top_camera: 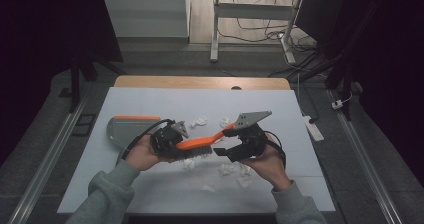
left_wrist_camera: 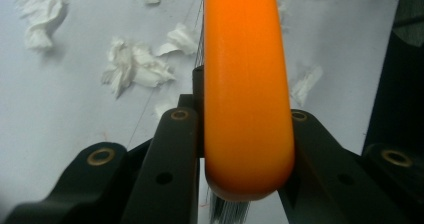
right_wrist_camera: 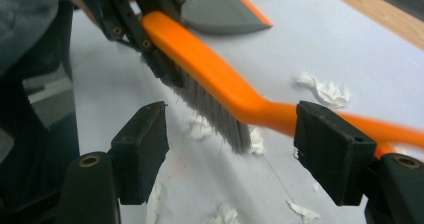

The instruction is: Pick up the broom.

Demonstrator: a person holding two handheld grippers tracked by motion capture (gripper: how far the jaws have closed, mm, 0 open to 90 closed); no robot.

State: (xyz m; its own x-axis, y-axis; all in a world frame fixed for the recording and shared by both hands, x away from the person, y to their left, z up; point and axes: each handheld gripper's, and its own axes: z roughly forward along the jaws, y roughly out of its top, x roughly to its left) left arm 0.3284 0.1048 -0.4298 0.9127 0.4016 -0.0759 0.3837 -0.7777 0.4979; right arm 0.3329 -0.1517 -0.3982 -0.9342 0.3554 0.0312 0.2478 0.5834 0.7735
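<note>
The long orange plastic brush hangs over the white table sheet, between the left gripper and the right gripper. The flat grey dustpan lies left of it, behind the left gripper. Crumpled white paper scraps lie scattered before and behind the brush.

left claw clamped, right claw — spread wide

High view: fixed overhead, facing forward-down over whole bench. Each hand-held gripper's camera sits close, looking along its jaws. All views share orange brush.
</note>
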